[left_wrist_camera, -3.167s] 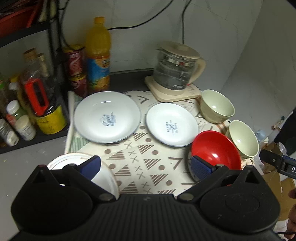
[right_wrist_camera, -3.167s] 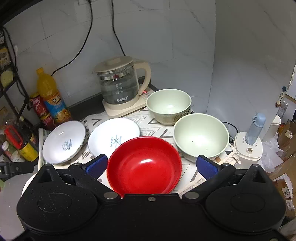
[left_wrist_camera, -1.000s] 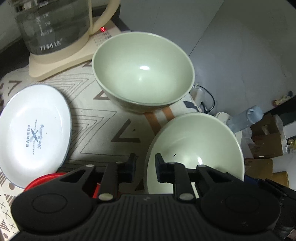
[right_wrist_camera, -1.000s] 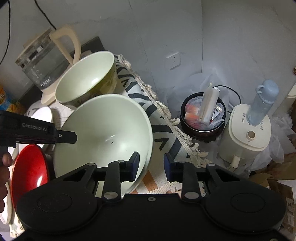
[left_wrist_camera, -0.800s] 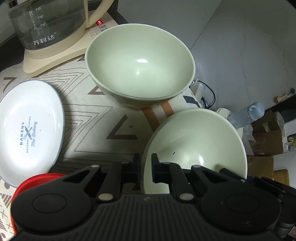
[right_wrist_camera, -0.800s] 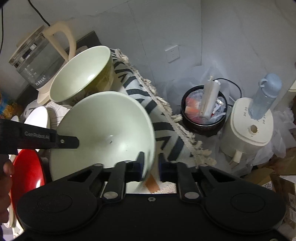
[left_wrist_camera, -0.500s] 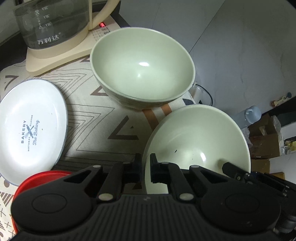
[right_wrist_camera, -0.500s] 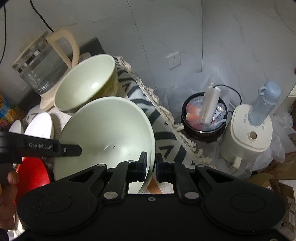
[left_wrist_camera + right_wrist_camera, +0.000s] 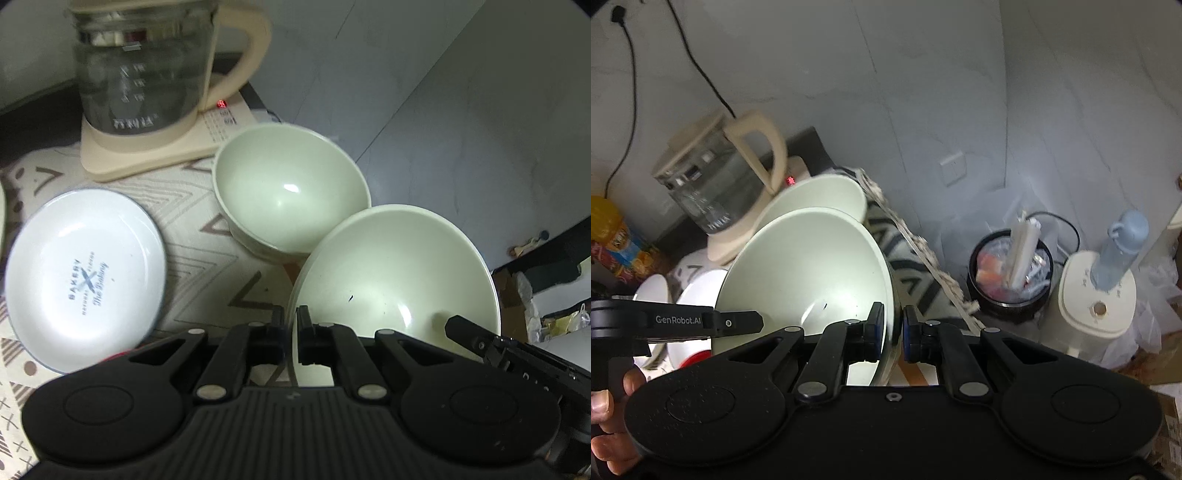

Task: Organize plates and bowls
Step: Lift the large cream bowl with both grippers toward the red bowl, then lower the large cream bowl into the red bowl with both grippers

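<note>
My left gripper is shut on the left rim of a pale green bowl. My right gripper is shut on the opposite rim of the same bowl. The bowl is lifted off the mat and its far edge overlaps a second pale green bowl, which stands on the patterned mat; that bowl also shows in the right wrist view. A white plate with blue lettering lies to the left. A sliver of the red bowl shows below.
A glass kettle on a cream base stands behind the bowls. The wall is close on the right. Beside the counter are a bin, a cream appliance with a blue bottle, and an orange juice bottle at far left.
Both grippers closed on the green bowl's rims and lifted it up and back toward the second green bowl. The views have risen and the kettle has come into view.
</note>
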Available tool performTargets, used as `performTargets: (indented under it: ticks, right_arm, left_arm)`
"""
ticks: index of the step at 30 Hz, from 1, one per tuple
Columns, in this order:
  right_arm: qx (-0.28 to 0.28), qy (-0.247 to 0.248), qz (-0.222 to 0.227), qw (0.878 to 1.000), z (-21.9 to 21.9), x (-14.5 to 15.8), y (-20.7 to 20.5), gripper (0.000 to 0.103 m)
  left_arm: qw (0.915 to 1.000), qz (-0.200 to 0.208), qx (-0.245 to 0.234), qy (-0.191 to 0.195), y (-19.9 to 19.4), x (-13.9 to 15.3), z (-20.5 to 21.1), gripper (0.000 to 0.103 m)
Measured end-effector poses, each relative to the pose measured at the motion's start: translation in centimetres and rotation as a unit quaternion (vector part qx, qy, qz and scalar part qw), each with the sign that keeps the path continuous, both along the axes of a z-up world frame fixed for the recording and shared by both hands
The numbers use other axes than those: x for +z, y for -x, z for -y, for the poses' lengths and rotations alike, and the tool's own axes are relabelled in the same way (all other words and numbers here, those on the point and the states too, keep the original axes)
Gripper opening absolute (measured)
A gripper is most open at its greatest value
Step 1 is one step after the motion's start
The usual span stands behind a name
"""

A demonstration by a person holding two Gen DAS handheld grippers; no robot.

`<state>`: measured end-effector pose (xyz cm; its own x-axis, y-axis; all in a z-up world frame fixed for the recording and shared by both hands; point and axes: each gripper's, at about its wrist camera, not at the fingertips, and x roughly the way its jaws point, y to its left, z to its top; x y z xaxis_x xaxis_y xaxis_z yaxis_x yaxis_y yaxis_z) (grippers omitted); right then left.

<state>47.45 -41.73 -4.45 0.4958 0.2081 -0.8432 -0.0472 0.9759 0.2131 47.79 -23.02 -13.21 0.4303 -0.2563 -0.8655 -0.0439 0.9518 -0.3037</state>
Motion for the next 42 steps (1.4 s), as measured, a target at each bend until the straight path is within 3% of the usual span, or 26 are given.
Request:
performTargets:
  ticks: [21, 42]
  right_arm:
    - [0.047, -0.035, 0.045, 0.997, -5.4, 4.0, 1.6, 0.010]
    - [0.093, -0.019, 0.022, 0.995, -11.3, 2.8, 4.5, 0.010]
  left_arm:
    - [0.9984, 0.016, 0.051, 0.016, 3.7, 4.5, -7.5, 0.004]
    - [0.9948, -0.043, 0.081, 0.043, 8.6, 1.8, -13.7, 0.004]
